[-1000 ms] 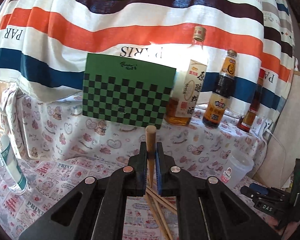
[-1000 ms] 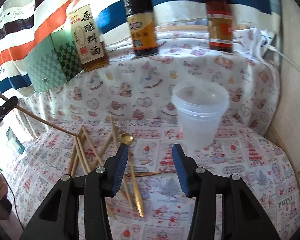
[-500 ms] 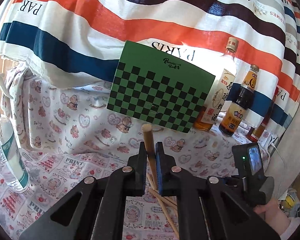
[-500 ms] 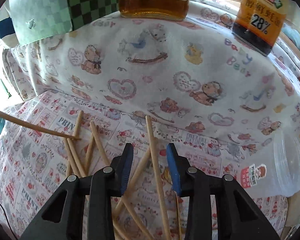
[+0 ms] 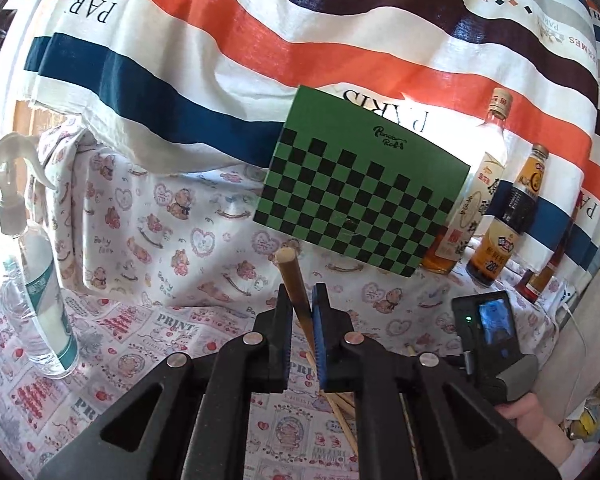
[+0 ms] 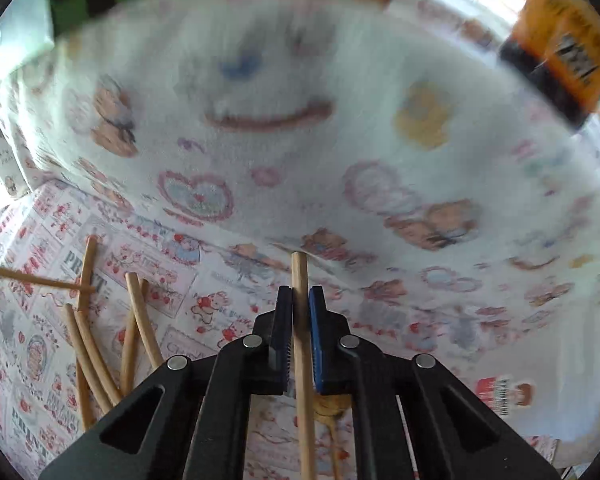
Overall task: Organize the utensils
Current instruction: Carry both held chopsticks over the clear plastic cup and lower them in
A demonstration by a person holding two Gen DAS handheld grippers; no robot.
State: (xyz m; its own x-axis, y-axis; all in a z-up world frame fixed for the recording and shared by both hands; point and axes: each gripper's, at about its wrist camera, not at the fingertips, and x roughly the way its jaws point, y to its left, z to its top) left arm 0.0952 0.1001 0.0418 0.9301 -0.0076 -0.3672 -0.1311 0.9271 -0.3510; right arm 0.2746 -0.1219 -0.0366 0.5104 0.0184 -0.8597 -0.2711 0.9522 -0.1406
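Observation:
My left gripper (image 5: 302,296) is shut on a wooden chopstick (image 5: 290,272), which sticks up and slightly left out of the jaws above the printed tablecloth. Its thin end shows at the left of the right wrist view as a slanting held stick (image 6: 28,278). My right gripper (image 6: 300,296) points down at the table. Its jaws are closing on another chopstick (image 6: 299,268) that lies straight between the pads, which touch it. Several loose chopsticks (image 6: 88,344) lie to its left. A gold spoon (image 6: 330,406) is partly hidden under the right jaw.
A green checkered box (image 5: 360,208) and sauce bottles (image 5: 508,224) stand on a raised cloth-covered ledge behind. A spray bottle (image 5: 40,300) stands at the left. A hand (image 5: 540,432) holds the right gripper's body (image 5: 488,332). A striped cloth hangs at the back.
My right gripper swung left from the plastic cup, dropped to the chopsticks and closed its jaws around one. My left gripper shifted left and rolled a little, still holding its chopstick.

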